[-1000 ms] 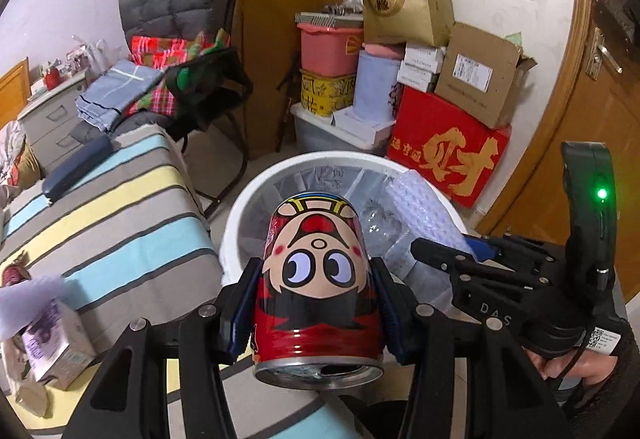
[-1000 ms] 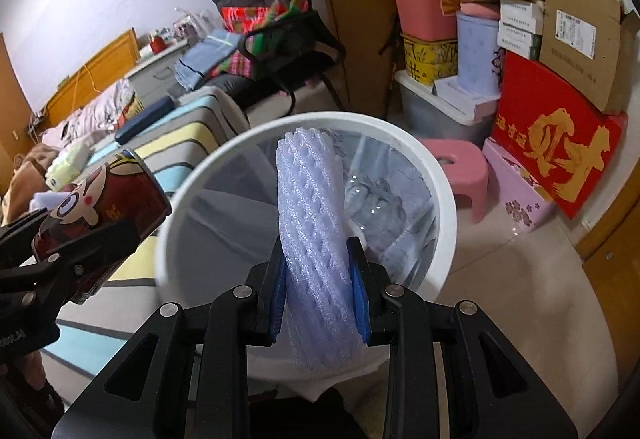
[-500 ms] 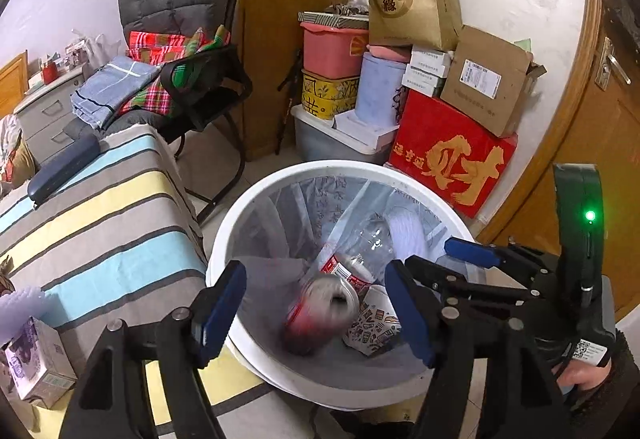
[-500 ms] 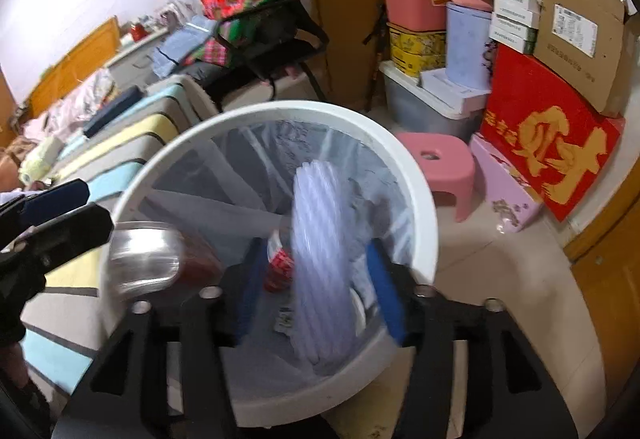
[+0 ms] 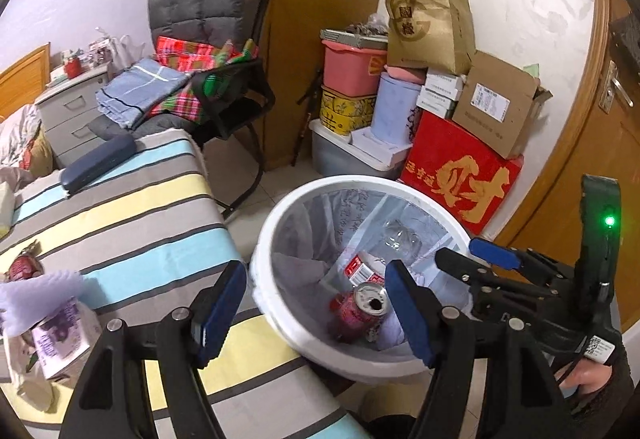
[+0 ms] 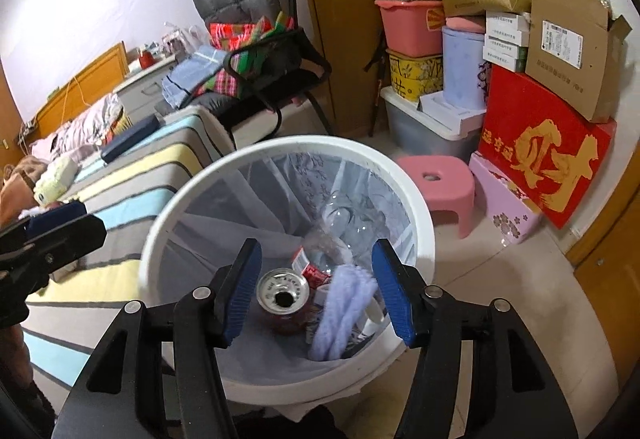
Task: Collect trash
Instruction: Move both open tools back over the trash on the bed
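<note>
A round white trash bin (image 6: 420,223) lined with a thin clear bag is seen standing on the pale tiled floor, just beside a bed with a striped cover in grey, blue and yellow (image 5: 132,215).

The left claw (image 5: 316,313) is held wide open, and nothing is seen between its blue pads (image 5: 220,311). Its jaws have just been opening. It is held over the near edge of the bin and the corner of the bed. The right claw (image 6: 318,289) is also held wide open above the bin, and nothing is gripped by it. Its jaws have just been opening too. In the left wrist view the right claw (image 5: 472,257) is seen at the right side of the bin, held by a hand (image 5: 588,379).

Inside the bin, a red drink can with a silver top (image 6: 284,299) is seen lying at the bottom, its open hole facing up. A soft lilac foam net sleeve (image 6: 340,313) is seen just beside the can, leaning on the bin's inner wall. A crushed clear plastic bottle with a red label (image 6: 340,227) is seen behind them.

On the bed, a small purple and white carton (image 5: 60,339) is seen with a piece of pale lilac foam (image 5: 38,297) resting on it. A small red thing (image 5: 22,265) is seen nearby, too small to be told. A dark blue flat case (image 5: 98,163) is laid further up the bed.
</note>
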{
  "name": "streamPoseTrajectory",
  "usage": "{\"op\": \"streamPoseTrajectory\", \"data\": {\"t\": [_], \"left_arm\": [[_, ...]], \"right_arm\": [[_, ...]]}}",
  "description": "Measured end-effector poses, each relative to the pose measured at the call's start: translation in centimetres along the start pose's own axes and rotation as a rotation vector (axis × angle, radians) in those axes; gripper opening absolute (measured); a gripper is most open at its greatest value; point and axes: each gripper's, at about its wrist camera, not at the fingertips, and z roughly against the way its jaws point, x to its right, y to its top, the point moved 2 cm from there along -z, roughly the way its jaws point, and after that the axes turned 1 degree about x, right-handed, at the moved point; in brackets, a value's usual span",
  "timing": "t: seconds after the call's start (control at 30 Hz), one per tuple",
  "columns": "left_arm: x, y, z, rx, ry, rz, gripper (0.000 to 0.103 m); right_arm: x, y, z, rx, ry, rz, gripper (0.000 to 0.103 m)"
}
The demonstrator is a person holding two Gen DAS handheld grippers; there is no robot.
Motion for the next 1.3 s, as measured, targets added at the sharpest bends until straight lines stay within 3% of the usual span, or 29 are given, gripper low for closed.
{"op": "streamPoseTrajectory", "data": {"t": [0.27,0.73,1.3], "left_arm": [[-2.4,-0.8,3.7,0.056,0.043,0.033,0.072],[-9.9,-3.9,9.8,0.114,0.22,0.131,0.072],[-20.9,-9.4,13.0,0.068,0.379,0.316,0.072]], "right_arm": [[-2.2,-0.1,1.3,0.039,0.033,0.014,0.059],[-8.7,-0.9,1.7,0.06,0.157,0.087,0.059],[-17.4,-2.8,-0.6,-0.021,0.298,0.188,0.059]]}}
